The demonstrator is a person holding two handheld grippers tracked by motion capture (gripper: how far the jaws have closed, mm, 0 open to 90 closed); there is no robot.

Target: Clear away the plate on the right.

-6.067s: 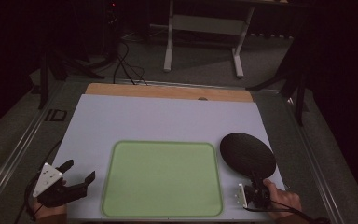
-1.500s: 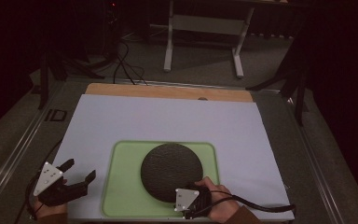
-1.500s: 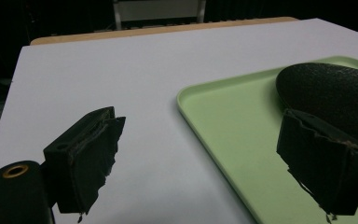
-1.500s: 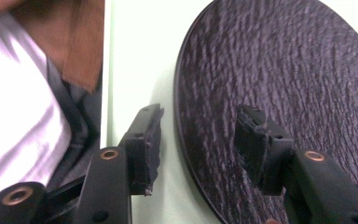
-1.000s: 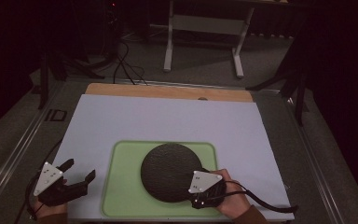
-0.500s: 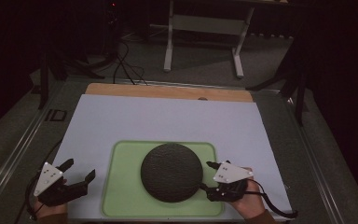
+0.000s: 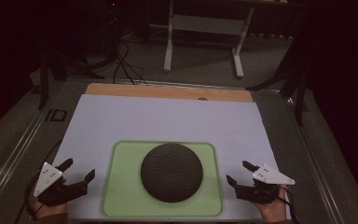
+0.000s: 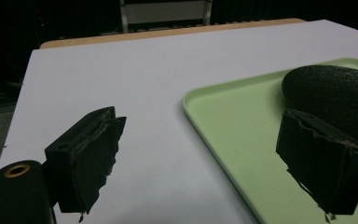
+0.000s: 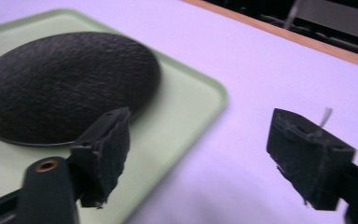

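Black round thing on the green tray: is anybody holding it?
No. The black round thing lies free on the green tray; both grippers' jaws are open and empty.

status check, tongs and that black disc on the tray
Right tongs just opened, empty, beside green tray. Left tongs open, empty. Black disc flat on tray, untouched. Nothing in the way.

In the left gripper view the round black textured disc point(image 8: 335, 95) is cut off at the 3 o'clock edge, its near part hidden behind the right-hand jaw. The pale green plastic tray point(image 8: 233, 126) runs out of frame at 3 and 6 o'clock. In the right gripper view the tray point(image 9: 186, 116) leaves frame at 9 o'clock and the whole picture is blurred. In the high view both hands are cut at 6 o'clock.
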